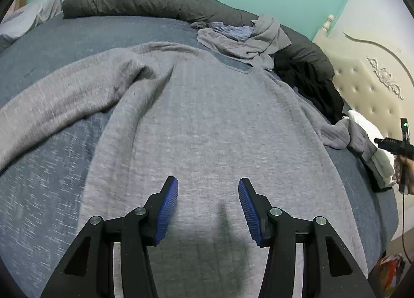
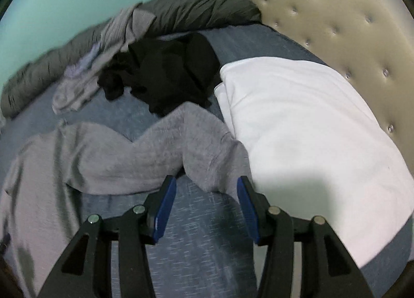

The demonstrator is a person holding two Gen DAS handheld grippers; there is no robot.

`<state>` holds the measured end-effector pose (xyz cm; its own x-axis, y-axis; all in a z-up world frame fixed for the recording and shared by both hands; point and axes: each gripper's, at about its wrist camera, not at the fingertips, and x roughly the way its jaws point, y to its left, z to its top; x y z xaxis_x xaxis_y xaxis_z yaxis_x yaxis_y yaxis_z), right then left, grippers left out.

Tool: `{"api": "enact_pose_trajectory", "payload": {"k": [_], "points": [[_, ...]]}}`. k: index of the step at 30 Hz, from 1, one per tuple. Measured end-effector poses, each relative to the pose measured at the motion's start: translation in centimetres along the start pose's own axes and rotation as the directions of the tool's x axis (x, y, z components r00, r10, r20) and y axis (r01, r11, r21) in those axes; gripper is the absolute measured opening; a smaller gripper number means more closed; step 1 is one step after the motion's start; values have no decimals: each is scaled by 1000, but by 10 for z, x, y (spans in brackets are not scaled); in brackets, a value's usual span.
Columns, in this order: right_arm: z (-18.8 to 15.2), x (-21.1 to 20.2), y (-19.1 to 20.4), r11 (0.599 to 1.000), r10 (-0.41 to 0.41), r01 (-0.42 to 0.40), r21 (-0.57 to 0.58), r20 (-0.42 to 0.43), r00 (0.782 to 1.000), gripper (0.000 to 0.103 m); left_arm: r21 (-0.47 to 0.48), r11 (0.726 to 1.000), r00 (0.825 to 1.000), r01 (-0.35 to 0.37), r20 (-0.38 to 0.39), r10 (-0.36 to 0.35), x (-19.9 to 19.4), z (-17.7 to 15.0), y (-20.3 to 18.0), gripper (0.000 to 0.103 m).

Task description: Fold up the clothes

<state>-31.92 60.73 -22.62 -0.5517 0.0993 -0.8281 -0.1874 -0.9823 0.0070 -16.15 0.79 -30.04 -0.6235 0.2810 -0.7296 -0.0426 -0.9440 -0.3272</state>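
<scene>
Left claw (image 1: 208, 189): blue pads apart, nothing between them, poised over the body of the grey knit sweater (image 1: 207, 122). Sweater lies spread flat on the blue bed sheet (image 1: 44, 189), neckline toward 12 o'clock, one sleeve trailing toward 9 o'clock.

Right claw (image 2: 204, 189): pads apart, empty, above the sheet just short of the sweater's other sleeve (image 2: 201, 143), which lies at 12 o'clock from the pads. White pillow (image 2: 310, 130) at 2 o'clock, touching the sleeve. Black garment (image 2: 165, 75) beyond it; crumpled grey clothes (image 2: 90, 73) at 11 o'clock; dark duvet (image 2: 196, 6) along the far edge.
</scene>
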Motion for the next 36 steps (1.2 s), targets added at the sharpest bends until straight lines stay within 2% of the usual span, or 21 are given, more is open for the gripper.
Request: {"api": "enact_pose_trajectory", "payload": {"k": [2, 4, 8, 9, 12, 16, 19, 25, 29, 32, 35, 36], "points": [[-2, 8, 5, 998, -42, 42, -43, -10, 999, 49, 15, 1000, 1000, 3, -9, -3, 3, -3, 0, 53], [-4, 15, 5, 993, -106, 105, -58, -17, 994, 44, 33, 999, 1000, -8, -6, 8, 5, -5, 1, 53], [-8, 23, 1, 987, -147, 145, -73, -14, 989, 40, -1, 1000, 1000, 15, -14, -15, 8, -8, 9, 53], [-8, 24, 1, 985, -156, 154, -81, -18, 988, 36, -10, 1000, 1000, 18, -16, -18, 9, -8, 10, 53], [-11, 28, 2, 977, -189, 186, -108, -27, 982, 15, -6, 1000, 1000, 13, -18, -14, 10, -10, 11, 53], [-14, 29, 4, 968, -229, 225, -113, -21, 973, 2, -9, 1000, 1000, 15, -17, -15, 11, -11, 13, 53], [-16, 24, 11, 960, -248, 247, -130, 4, 969, 1, -9, 1000, 1000, 15, -10, -15, 10, -10, 12, 53], [-3, -20, 30, 968, -169, 182, -171, 89, 982, 0, -3, 1000, 1000, 18, 2, -18, 5, -9, 9, 53], [19, -58, 16, 977, -146, 166, -137, 143, 979, 0, 1, 1000, 1000, 19, 5, -19, 4, -9, 7, 53], [25, -59, 6, 991, -46, 56, -118, 83, 995, 0, 5, 1000, 1000, 21, 4, -21, 5, -9, 5, 53], [21, -46, 8, 989, -62, 66, -133, 38, 997, 3, 8, 1000, 1000, 22, 2, -22, 6, -9, 3, 53], [18, -39, 10, 987, -74, 78, -142, 31, 997, 11, 9, 1000, 1000, 20, 3, -20, 6, -10, 4, 53]]}}
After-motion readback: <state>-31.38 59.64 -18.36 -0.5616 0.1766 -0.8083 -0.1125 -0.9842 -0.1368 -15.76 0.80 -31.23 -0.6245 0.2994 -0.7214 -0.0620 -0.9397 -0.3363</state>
